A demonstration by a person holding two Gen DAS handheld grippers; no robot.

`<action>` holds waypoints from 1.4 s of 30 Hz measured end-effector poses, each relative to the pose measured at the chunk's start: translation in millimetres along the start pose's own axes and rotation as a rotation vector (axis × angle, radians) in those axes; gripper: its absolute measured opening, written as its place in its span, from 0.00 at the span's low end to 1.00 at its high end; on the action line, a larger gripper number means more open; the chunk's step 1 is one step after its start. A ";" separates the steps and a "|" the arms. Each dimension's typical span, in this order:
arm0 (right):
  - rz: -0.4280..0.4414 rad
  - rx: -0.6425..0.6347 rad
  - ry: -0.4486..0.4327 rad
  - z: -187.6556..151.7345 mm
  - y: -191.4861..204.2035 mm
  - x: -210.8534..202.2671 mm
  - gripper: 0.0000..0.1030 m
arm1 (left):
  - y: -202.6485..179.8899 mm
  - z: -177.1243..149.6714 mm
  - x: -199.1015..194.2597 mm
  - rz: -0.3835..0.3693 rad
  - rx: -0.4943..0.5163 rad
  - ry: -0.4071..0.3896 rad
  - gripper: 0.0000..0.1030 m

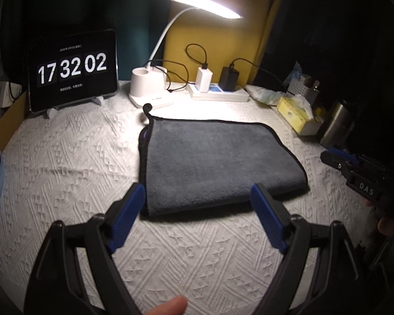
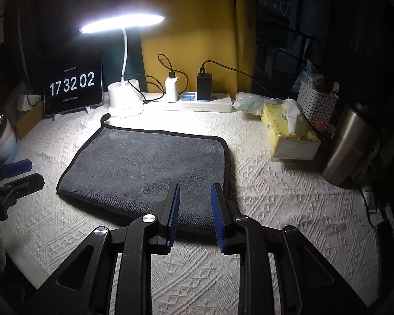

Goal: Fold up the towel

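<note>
- Nearest in the left wrist view is the left gripper, its blue-padded fingers spread wide and released, grasping nothing, poised just short of the near edge of the towel.
- Right gripper hovers over the towel's near right corner with its fingers parted by a narrower gap; nothing is pinched between them.
- Grey towel with black trim lies flat on the white textured counter, in the middle, already doubled: its near edge looks like a rounded fold and stacked layers show along its left side. A hanging loop sticks out at the far left corner.
- Beyond it along the far edge stand a tablet clock, a desk lamp and a power strip; a tissue box and a steel flask sit to the right, well apart from the cloth.
- Judging by this, one fold is done and a second is about to start, or the job may be ending.
- A next fold would call for each gripper to close on a corner through all layers, lift, and carry one side across to the opposite edge, keeping trims aligned.
</note>
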State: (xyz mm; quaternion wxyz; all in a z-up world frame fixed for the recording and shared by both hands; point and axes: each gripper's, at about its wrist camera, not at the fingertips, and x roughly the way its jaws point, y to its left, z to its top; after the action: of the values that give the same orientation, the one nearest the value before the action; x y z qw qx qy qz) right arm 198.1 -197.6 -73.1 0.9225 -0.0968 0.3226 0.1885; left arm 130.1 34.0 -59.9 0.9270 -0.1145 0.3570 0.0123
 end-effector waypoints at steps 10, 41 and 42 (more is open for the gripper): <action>-0.009 -0.007 -0.032 -9.0 7.0 -26.9 0.25 | -5.5 -9.5 -27.3 0.025 0.006 -0.054 0.82; -0.025 -0.032 -0.147 -36.7 37.0 -115.4 0.25 | -25.1 -39.2 -112.1 -0.001 0.040 -0.242 0.82; -0.024 -0.033 -0.153 -37.4 37.6 -118.7 0.25 | -26.3 -40.0 -115.2 -0.004 0.043 -0.248 0.82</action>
State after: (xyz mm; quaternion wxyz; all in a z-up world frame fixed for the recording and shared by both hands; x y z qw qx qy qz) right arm 76.2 -208.5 -29.1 0.9449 -0.1009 0.2470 0.1897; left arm 20.6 6.3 -6.6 0.9663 -0.0932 0.2393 0.0167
